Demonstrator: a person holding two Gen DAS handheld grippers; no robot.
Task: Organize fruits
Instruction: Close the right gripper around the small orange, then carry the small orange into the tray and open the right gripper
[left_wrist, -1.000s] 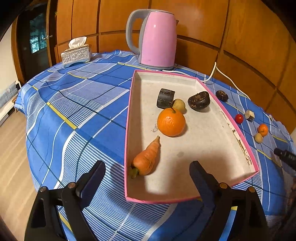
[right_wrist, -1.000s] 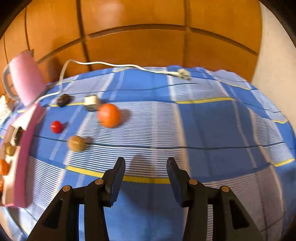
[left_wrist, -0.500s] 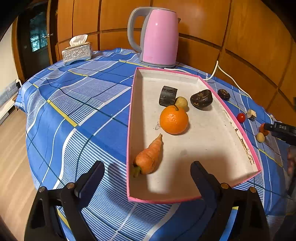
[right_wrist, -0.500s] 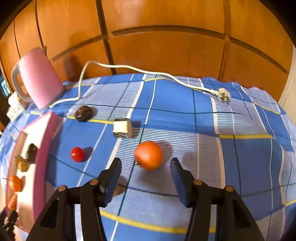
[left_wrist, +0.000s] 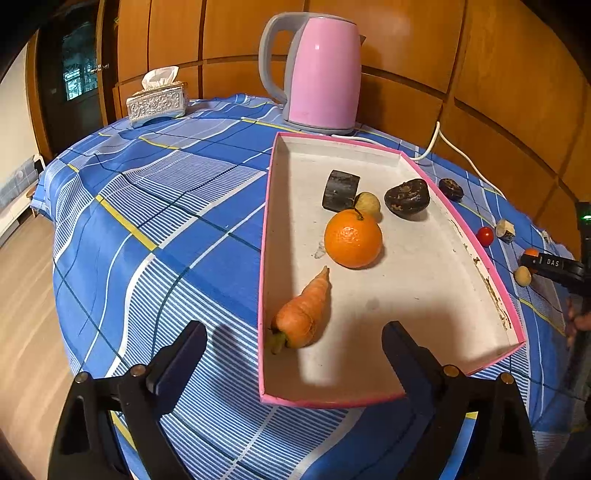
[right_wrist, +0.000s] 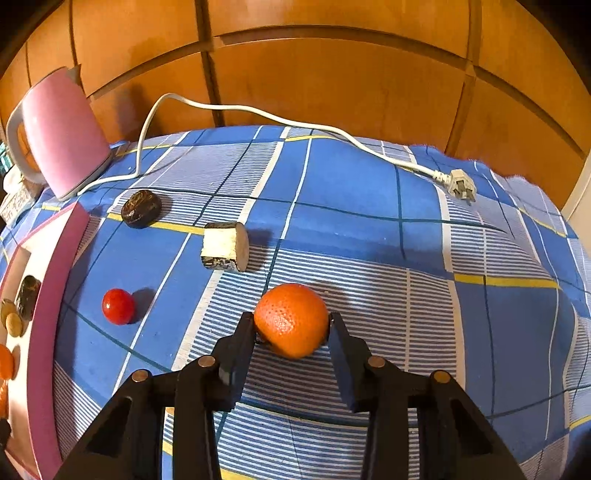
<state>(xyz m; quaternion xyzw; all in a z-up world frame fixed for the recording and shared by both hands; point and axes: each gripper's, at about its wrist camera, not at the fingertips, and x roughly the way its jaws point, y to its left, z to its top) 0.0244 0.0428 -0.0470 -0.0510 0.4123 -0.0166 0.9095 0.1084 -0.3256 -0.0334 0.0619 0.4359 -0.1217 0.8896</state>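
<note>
A: From the left wrist, we see our left gripper (left_wrist: 291, 349) spread wide and empty over the near end of the pink tray (left_wrist: 491, 269), the carrot (left_wrist: 304, 314) lying just beyond.

B: From the right wrist, our right gripper (right_wrist: 291, 332) is closing, the small orange (right_wrist: 291, 319) between its fingers, both pads touching, on the blue cloth (right_wrist: 369, 206).

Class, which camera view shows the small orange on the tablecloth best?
The right wrist view: the small orange sits large and sharp between the closing right gripper pads. The left wrist view shows only an orange sliver behind that gripper.
</note>
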